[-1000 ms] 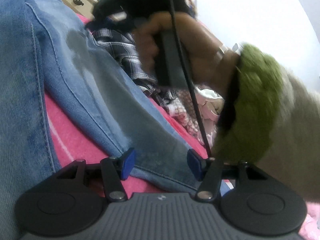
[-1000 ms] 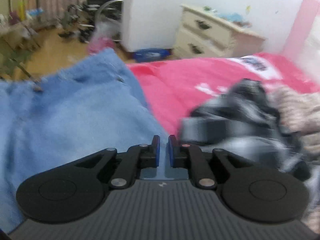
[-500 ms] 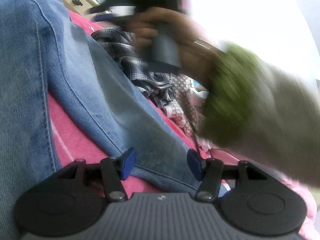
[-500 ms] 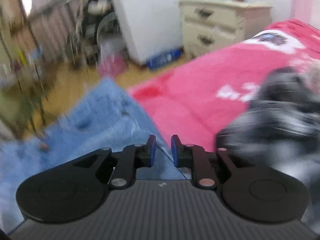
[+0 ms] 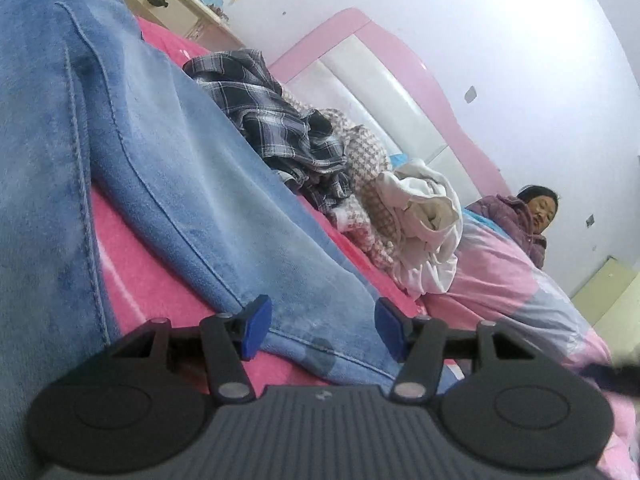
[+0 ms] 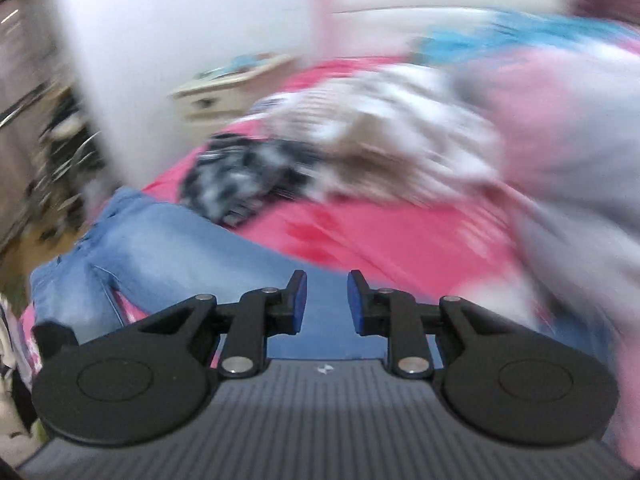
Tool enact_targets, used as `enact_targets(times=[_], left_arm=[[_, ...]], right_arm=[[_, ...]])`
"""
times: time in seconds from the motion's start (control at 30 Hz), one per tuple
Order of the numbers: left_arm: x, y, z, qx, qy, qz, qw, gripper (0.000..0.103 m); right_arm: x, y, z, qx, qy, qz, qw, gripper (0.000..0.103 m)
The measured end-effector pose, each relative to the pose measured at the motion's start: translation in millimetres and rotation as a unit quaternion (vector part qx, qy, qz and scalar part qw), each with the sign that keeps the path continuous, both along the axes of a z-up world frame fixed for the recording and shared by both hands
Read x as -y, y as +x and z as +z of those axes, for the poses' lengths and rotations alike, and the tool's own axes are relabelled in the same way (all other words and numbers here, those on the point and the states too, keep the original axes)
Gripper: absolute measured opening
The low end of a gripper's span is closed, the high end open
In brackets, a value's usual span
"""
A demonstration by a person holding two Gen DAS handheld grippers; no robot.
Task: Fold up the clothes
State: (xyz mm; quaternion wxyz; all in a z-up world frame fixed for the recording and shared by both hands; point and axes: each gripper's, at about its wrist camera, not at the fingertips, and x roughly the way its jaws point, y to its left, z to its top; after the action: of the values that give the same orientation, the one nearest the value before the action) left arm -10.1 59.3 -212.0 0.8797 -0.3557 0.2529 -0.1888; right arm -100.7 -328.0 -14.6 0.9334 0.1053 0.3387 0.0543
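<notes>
Light blue jeans lie spread on a pink bed cover. My left gripper sits low at the hem of one leg. Its blue pads stand apart on either side of the denim, and the cloth lies flat between them without being pinched. The right wrist view is blurred by motion. In it my right gripper hovers above the jeans. Its jaws are opening, with a narrow gap between them and nothing in it.
A heap of clothes lies past the jeans: a dark plaid shirt, a checked garment and a white one. A person sits under a pink quilt by the pink headboard. A cream nightstand stands at the far corner.
The hand holding the right gripper has swept out of the left wrist view. The right view has swung from the jeans' waist toward the headboard, and its jaws have parted. The left gripper kept still.
</notes>
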Motion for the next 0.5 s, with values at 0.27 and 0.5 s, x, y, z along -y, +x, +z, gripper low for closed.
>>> enact_targets(times=[0.27, 0.5], left_arm=[[-7.3, -23.6, 65.2, -0.035, -0.016, 0.0, 0.9993, 0.067], [-41.3, -117.2, 114.4, -0.095, 0.028, 0.018, 0.9949, 0.071]], right_arm=[[35.5, -130.3, 4.6, 0.034, 0.066, -0.066, 0.995, 0.027], [3.2, -167.5, -53.0, -0.005, 0.295, -0.044, 0.954, 0.045]])
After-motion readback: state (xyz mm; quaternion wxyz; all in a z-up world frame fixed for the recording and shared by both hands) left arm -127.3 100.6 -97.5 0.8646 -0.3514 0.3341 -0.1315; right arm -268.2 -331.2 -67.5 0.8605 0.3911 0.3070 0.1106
